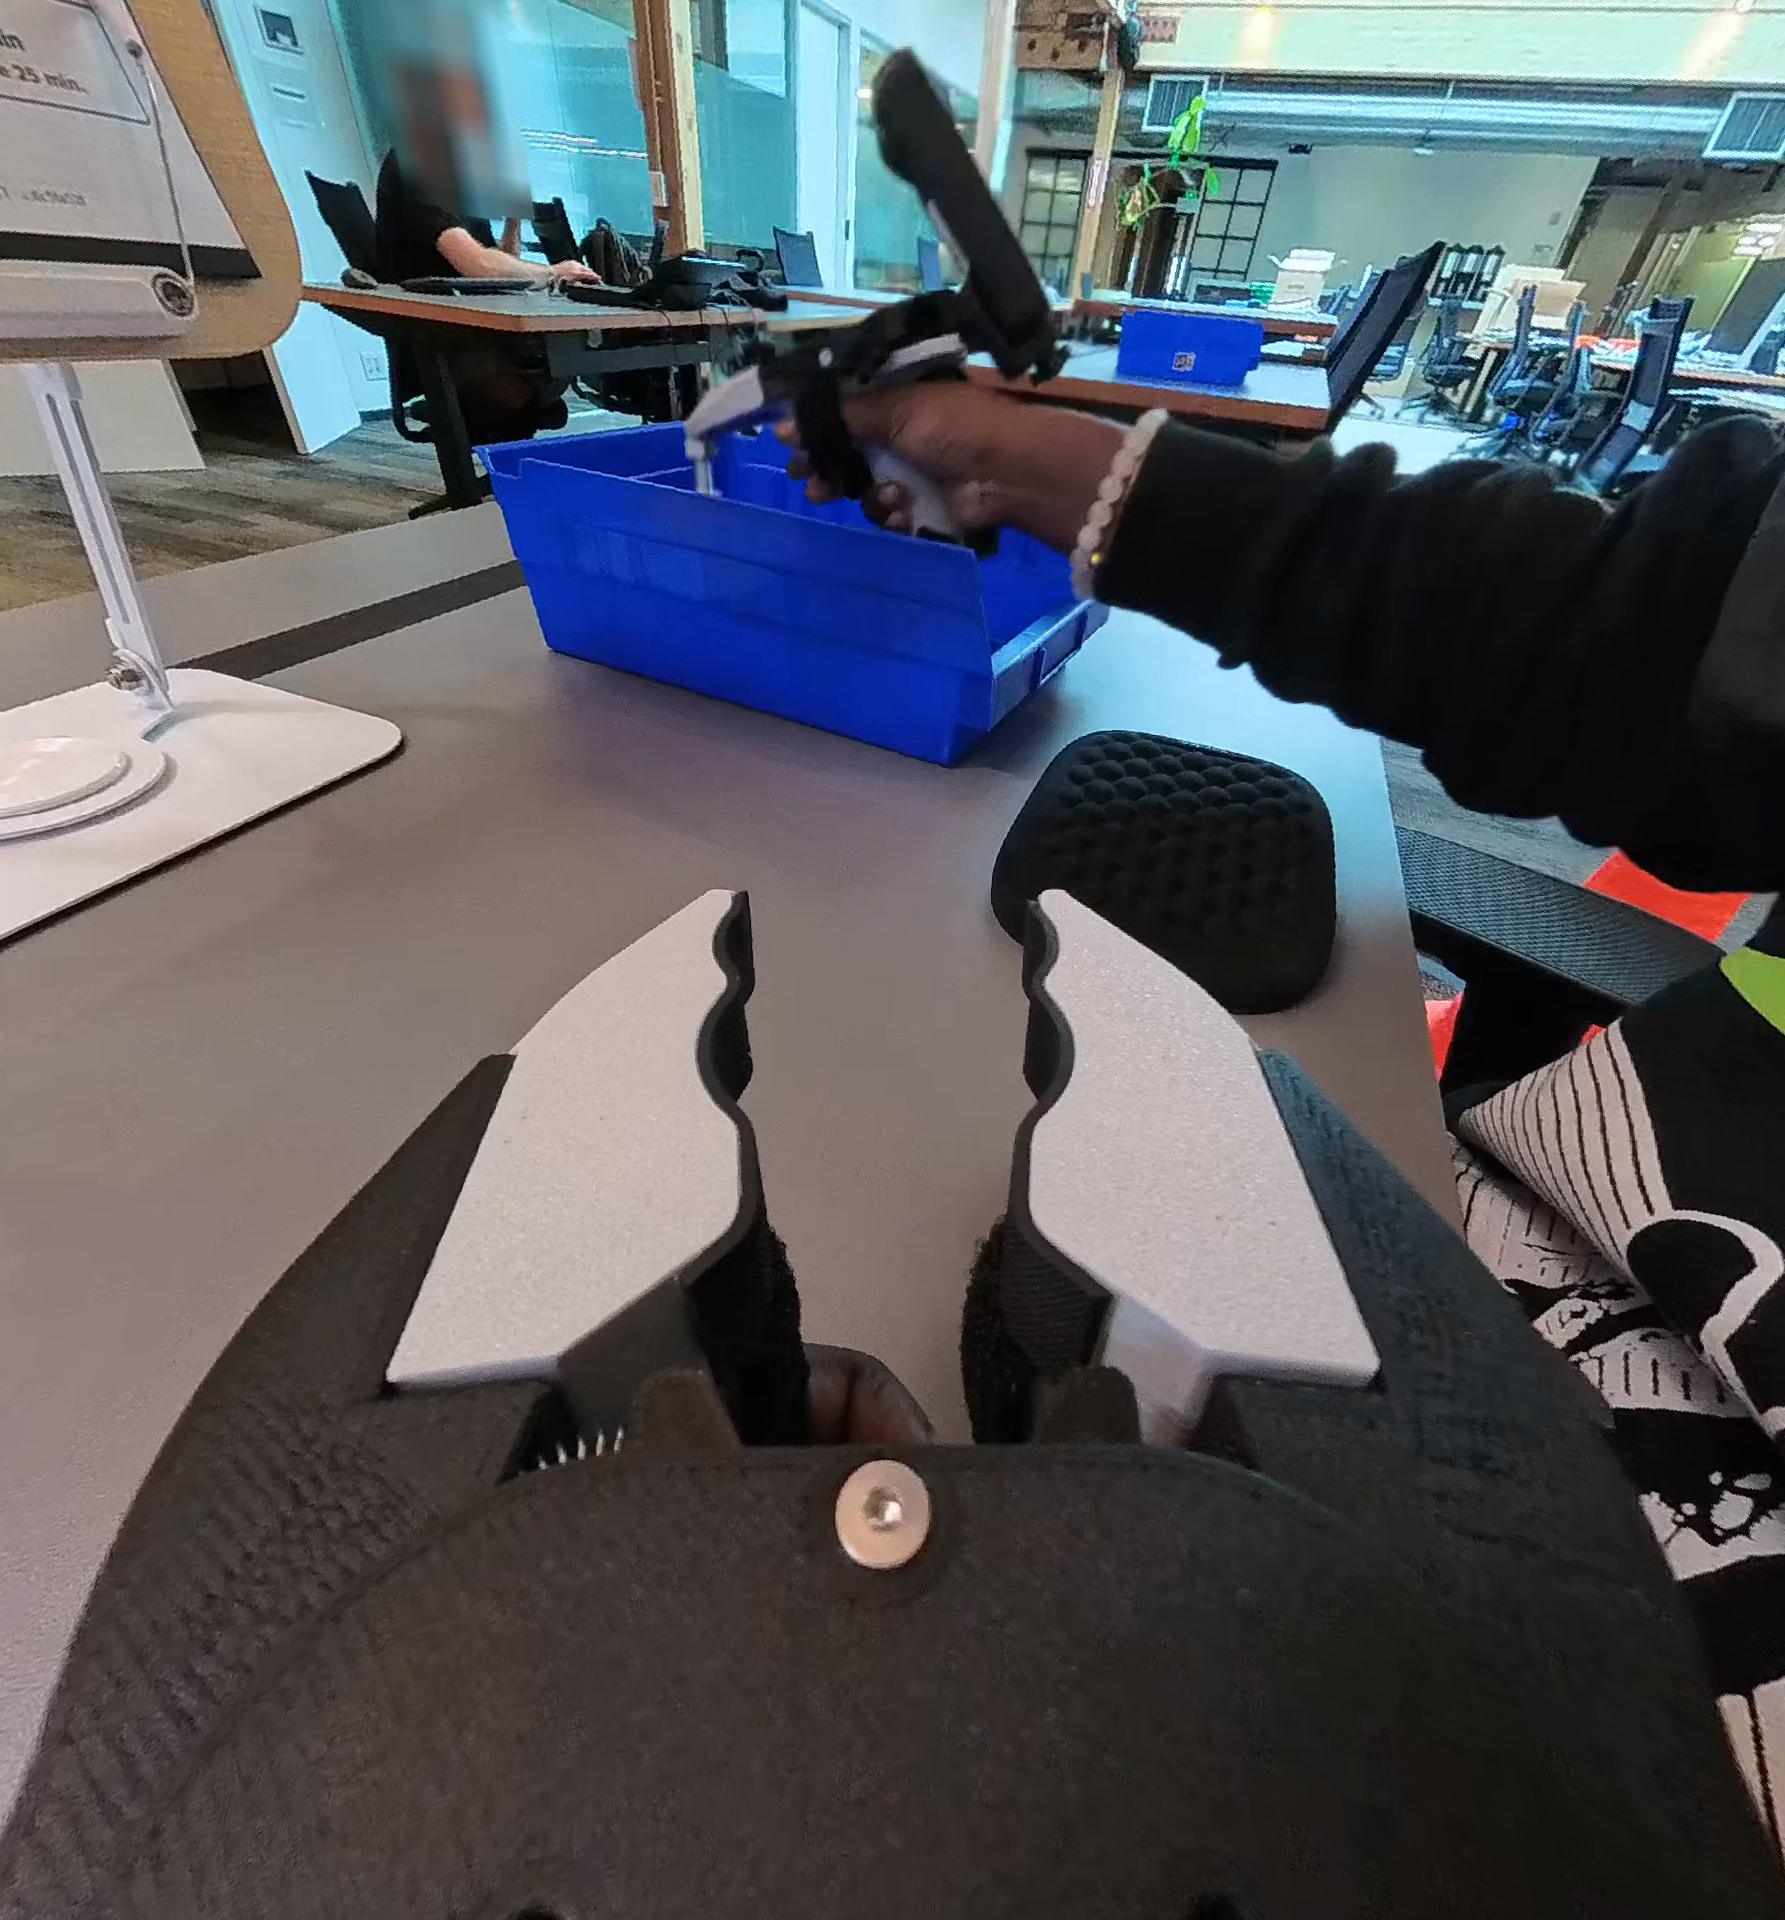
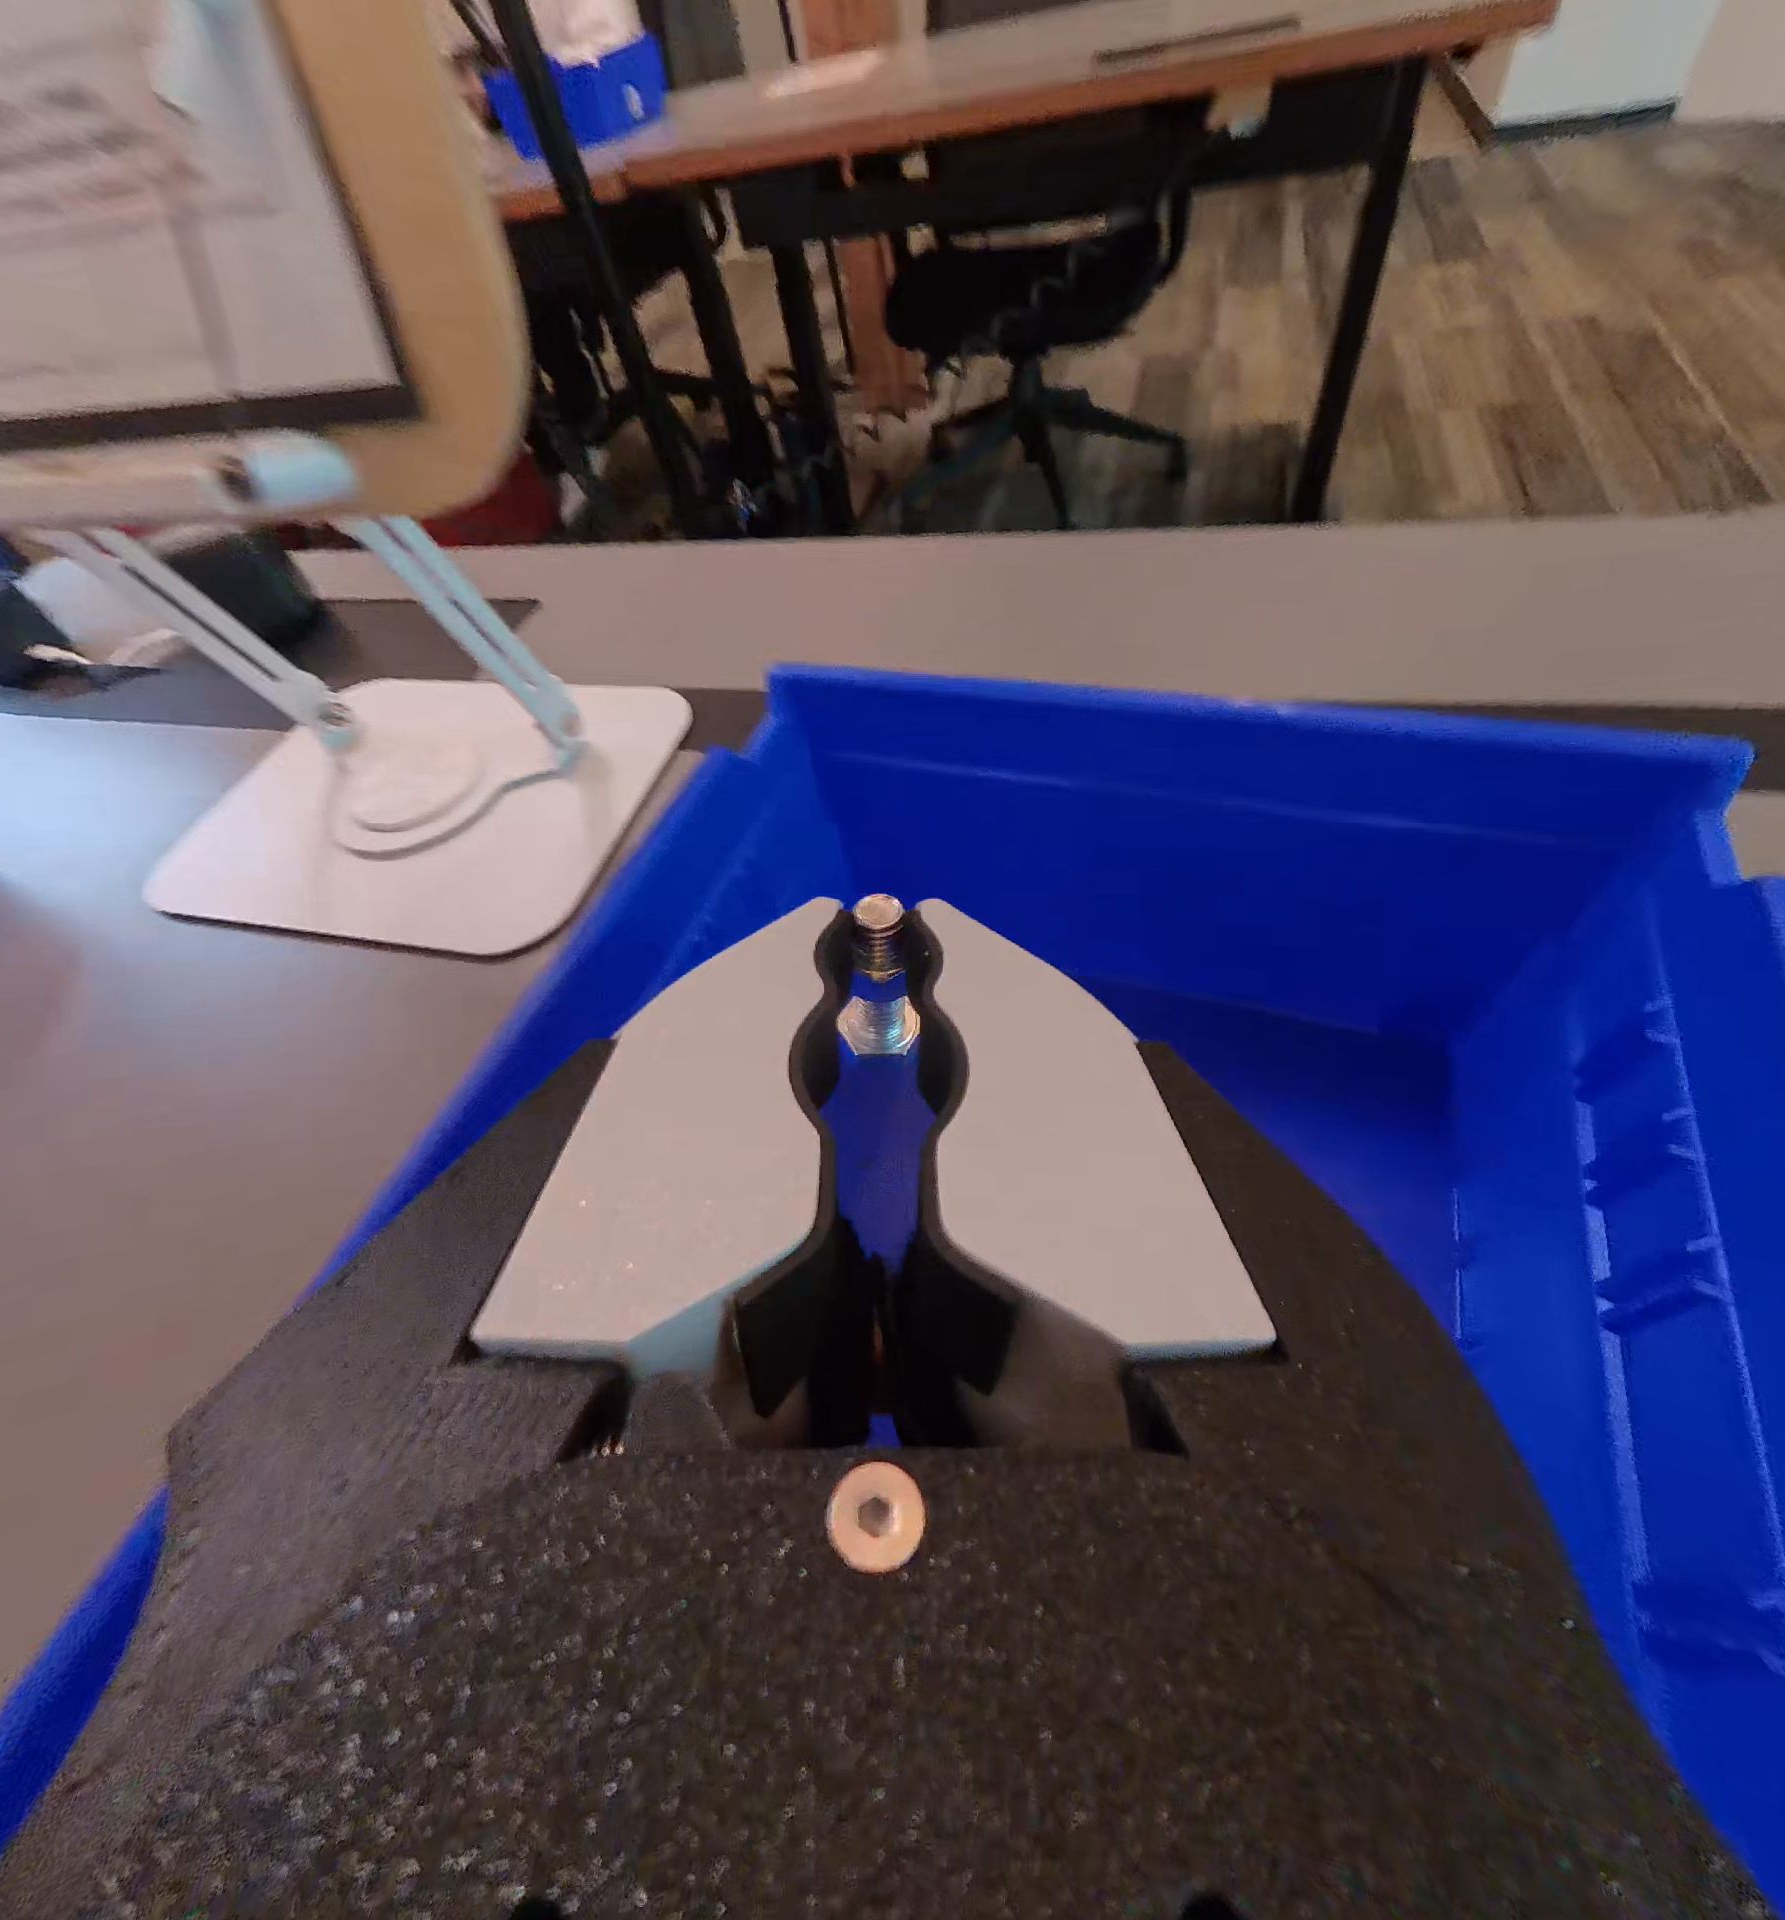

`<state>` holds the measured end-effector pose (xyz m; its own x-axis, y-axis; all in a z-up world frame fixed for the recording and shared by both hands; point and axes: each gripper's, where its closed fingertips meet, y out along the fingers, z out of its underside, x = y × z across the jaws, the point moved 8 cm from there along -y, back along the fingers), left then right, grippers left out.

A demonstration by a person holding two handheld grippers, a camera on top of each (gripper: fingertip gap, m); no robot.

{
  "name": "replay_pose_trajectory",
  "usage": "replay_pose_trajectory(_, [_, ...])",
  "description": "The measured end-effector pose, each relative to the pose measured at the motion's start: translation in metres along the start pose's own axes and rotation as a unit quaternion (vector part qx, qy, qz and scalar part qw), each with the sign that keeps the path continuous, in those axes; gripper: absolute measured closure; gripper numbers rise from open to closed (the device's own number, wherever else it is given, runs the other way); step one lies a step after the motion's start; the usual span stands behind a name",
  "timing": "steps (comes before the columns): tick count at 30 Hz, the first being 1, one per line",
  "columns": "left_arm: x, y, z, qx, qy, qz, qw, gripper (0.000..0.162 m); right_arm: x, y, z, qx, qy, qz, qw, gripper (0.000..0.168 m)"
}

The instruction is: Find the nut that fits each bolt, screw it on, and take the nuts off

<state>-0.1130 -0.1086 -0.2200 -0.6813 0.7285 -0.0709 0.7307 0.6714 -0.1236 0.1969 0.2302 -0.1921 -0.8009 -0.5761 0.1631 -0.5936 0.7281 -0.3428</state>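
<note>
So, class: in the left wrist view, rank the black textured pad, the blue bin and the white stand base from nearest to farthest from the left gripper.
1. Black textured pad: just ahead-right of the open left gripper.
2. White stand base: off to the left.
3. Blue bin: farther ahead, right gripper over it.
The stand base and bin are close to call.

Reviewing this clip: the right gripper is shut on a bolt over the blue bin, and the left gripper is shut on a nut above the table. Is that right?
Not quite. The left gripper is open and holds nothing; the left wrist view shows bare table between its fingers. The rest stands: in the right wrist view the right gripper is shut on the bolt over the blue bin.
</note>
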Motion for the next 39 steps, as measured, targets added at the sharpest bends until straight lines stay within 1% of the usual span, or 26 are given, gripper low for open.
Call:
replay_pose_trajectory(5, [0.001,0.000,0.000,0.000,-0.004,0.001,1.000,0.112,-0.016,0.028,0.021,0.061,-0.023,0.045,0.997,0.158])
replay_pose_trajectory(10, [0.001,0.000,0.000,0.000,-0.005,0.001,1.000,0.112,-0.023,0.043,0.031,0.085,-0.046,0.067,0.993,0.158])
replay_pose_trajectory(15, [0.001,0.000,0.000,-0.001,-0.004,0.000,1.000,0.112,-0.025,0.046,0.034,0.081,-0.047,0.071,0.993,0.158])
replay_pose_trajectory(19, [0.000,0.000,0.000,-0.001,-0.002,0.000,1.000,0.112,-0.027,0.047,0.039,0.098,-0.057,0.078,0.990,0.158])
replay_pose_trajectory(22, [0.000,0.000,0.000,-0.002,-0.002,-0.001,1.000,0.112,-0.026,0.046,0.039,0.096,-0.050,0.076,0.991,0.158])
replay_pose_trajectory(25, [0.000,0.000,0.000,-0.002,-0.002,0.000,1.000,0.112,-0.027,0.042,0.037,0.093,-0.044,0.084,0.991,0.152])
replay_pose_trajectory(29, [0.000,0.000,0.000,-0.001,-0.003,0.000,1.000,0.112,-0.023,0.024,0.021,0.045,-0.039,0.097,0.993,0.145])
replay_pose_trajectory(32, [0.000,0.000,0.000,-0.002,-0.003,0.000,1.000,0.112,-0.009,0.000,0.003,-0.001,-0.039,0.095,0.995,0.129])
replay_pose_trajectory(35, [0.000,0.000,0.000,0.000,-0.003,0.000,1.000,0.112,0.021,-0.035,-0.012,-0.051,-0.052,0.075,0.995,0.114])
replay_pose_trajectory(37, [0.000,0.000,0.000,-0.001,-0.002,-0.001,1.000,0.112,0.048,-0.060,-0.015,-0.082,-0.070,0.051,0.993,0.110])
replay_pose_trajectory(39, [0.000,0.000,0.001,0.001,0.000,-0.002,1.000,0.112,0.076,-0.083,-0.009,-0.110,-0.086,0.020,0.990,0.109])
